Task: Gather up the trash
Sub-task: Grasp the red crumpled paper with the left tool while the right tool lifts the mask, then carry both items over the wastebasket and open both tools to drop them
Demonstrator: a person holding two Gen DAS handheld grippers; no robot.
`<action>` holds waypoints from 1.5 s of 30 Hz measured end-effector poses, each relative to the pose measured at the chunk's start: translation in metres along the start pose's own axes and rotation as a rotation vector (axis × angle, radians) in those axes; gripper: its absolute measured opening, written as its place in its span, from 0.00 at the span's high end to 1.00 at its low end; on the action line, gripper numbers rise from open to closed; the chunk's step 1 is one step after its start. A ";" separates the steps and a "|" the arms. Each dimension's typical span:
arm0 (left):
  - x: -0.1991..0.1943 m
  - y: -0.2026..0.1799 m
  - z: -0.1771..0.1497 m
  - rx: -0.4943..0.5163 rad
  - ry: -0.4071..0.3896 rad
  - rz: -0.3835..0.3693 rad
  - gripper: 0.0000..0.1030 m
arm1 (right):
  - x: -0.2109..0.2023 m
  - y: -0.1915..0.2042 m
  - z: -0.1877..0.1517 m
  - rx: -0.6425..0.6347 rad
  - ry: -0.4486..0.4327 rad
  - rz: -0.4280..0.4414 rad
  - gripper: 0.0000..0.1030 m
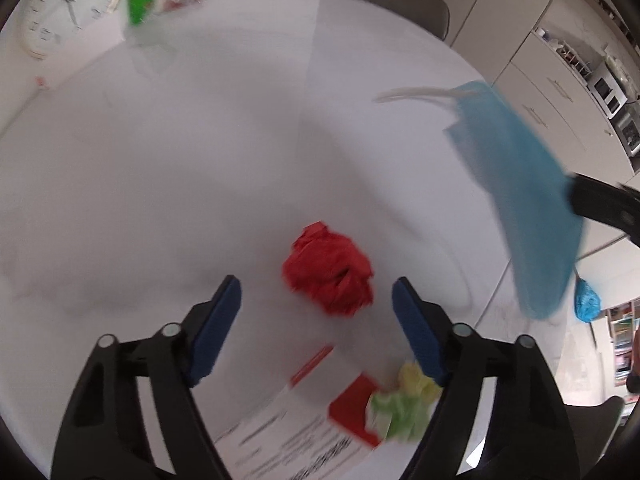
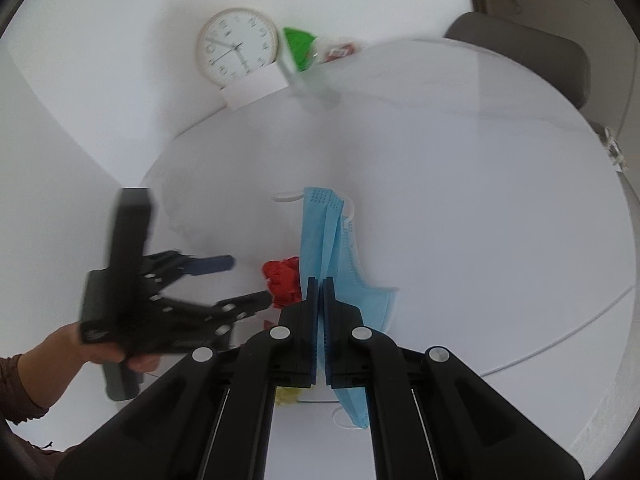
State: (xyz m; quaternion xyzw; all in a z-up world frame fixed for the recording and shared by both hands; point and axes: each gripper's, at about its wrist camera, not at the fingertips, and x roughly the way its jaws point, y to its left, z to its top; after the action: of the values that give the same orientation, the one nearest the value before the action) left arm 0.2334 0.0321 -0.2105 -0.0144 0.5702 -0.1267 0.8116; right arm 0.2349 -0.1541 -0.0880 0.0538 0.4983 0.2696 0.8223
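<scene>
A crumpled red paper ball lies on the white round table. My left gripper is open, its blue pads on either side of the ball and just short of it. The ball also shows in the right wrist view, with the left gripper beside it. My right gripper is shut on a blue face mask and holds it above the table. The mask hangs at the right of the left wrist view. A yellow-green crumpled wad lies near my right pad.
A printed sheet with red blocks lies under the left gripper. A clear bag with green and red packaging stands at the table's far edge beside a wall clock. A grey chair stands behind the table. Cabinets are at right.
</scene>
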 end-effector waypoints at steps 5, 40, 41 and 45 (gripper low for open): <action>0.029 -0.008 0.013 0.004 0.059 -0.011 0.52 | -0.018 -0.011 -0.012 0.050 -0.021 -0.017 0.97; -0.095 -0.272 -0.182 0.433 0.075 -0.303 0.58 | -0.187 -0.102 -0.409 0.712 -0.037 -0.440 0.97; -0.095 -0.279 -0.187 0.446 0.081 -0.304 0.58 | -0.179 -0.109 -0.420 0.722 -0.014 -0.441 0.97; -0.091 -0.303 -0.201 0.503 0.096 -0.290 0.57 | -0.139 -0.128 -0.449 0.752 0.061 -0.408 0.97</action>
State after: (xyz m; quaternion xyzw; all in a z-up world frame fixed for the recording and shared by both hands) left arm -0.0392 -0.2168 -0.1457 0.1119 0.5507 -0.3790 0.7353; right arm -0.1463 -0.4128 -0.2475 0.2422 0.5865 -0.0975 0.7667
